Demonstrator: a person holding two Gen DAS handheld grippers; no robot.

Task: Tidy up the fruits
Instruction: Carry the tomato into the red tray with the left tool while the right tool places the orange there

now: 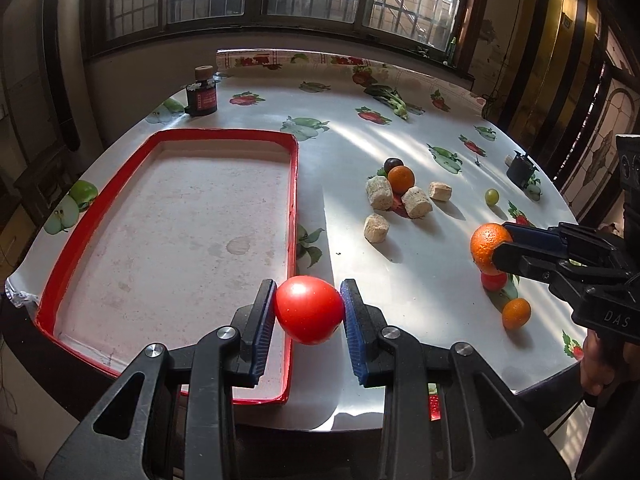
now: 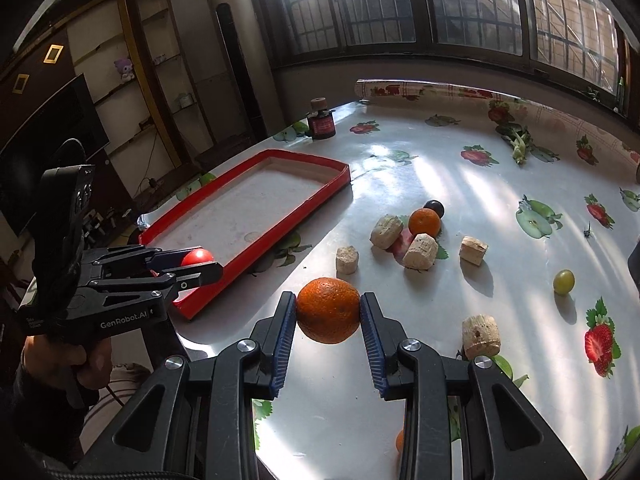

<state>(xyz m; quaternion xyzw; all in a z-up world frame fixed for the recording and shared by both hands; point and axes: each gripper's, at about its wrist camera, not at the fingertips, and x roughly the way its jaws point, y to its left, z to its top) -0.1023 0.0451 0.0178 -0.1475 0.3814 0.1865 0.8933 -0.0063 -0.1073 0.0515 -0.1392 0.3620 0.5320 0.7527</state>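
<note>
My left gripper (image 1: pixel 309 308) is shut on a red tomato (image 1: pixel 310 309) and holds it above the near right edge of the red-rimmed tray (image 1: pixel 294 184). In the right wrist view that same left gripper (image 2: pixel 200 266) with the tomato (image 2: pixel 197 257) hangs over the tray (image 2: pixel 280 216). My right gripper (image 2: pixel 329 312) is shut on a large orange (image 2: pixel 329 310), lifted over the table; the left wrist view shows the right gripper (image 1: pixel 504 246) and its orange (image 1: pixel 486 246) at the right. A small orange (image 1: pixel 401 179), a dark plum (image 1: pixel 392 165) and a green grape (image 1: pixel 491 196) lie on the table.
Several cork pieces (image 1: pixel 379 193) lie scattered around the fruit. Another small orange (image 1: pixel 516 313) and a red fruit (image 1: pixel 493 281) sit under the right gripper. A dark jar (image 1: pixel 201 94) stands at the table's far left, a black object (image 1: pixel 520 168) far right. A person's hand (image 2: pixel 80 364) grips each handle.
</note>
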